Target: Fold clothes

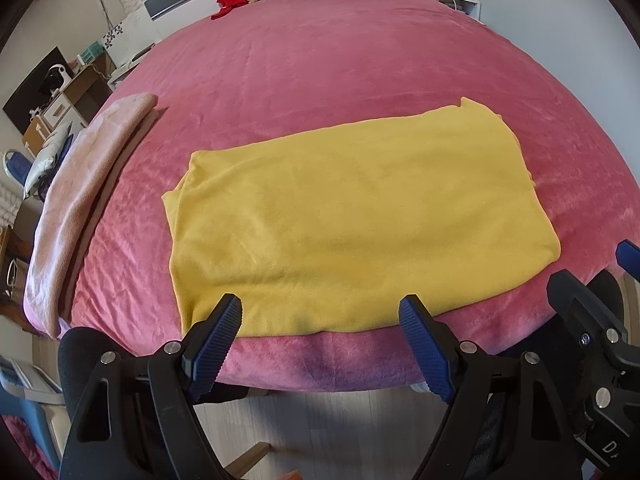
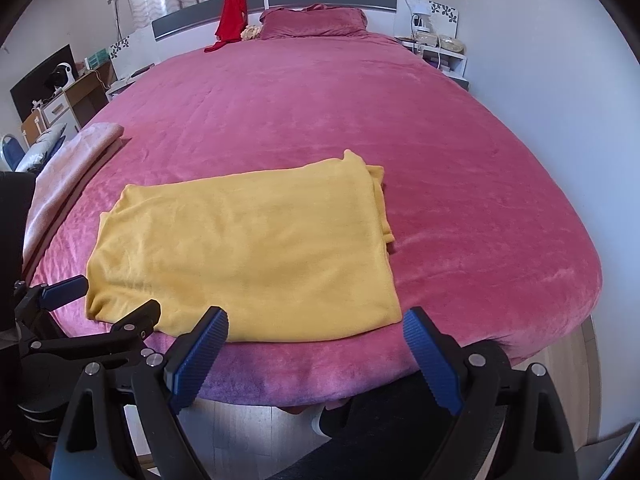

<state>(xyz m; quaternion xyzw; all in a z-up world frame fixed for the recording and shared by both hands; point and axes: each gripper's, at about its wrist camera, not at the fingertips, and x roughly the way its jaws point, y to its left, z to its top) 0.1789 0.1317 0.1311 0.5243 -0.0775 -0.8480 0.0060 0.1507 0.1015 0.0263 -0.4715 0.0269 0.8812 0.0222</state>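
Yellow garment: soft fleecy knit, folded to a rough rectangle, lies flat on the bed's near end, near edge almost at the bed's near edge.
Garment edges: left side w/ a small flap sticking out; far-right corner peaks up; layered edges show on right side in right wrist view.
Bed cover: pink-red plush, slight sheen, smooth, drapes over the near edge.
Pale pink towel: fuzzy, long folded strip along the bed's left edge, well apart from garment.
Red cloth: hangs over grey headboard, far end.
Pillow: same plush as cover, far end, beside red cloth.
Open room: wide bare cover far of garment and to its right; narrower strip btwn garment and towel.
Left gripper: black frame, blue ribbed pads, jaws spread wide, empty, above near edge of garment, not touching.
Right gripper: same build, jaws spread wide, empty, at garment's near-right corner.
Floor: pale wood-look planks below the bed's edge.
Shelf: white, far right, small items inside, too small to tell.
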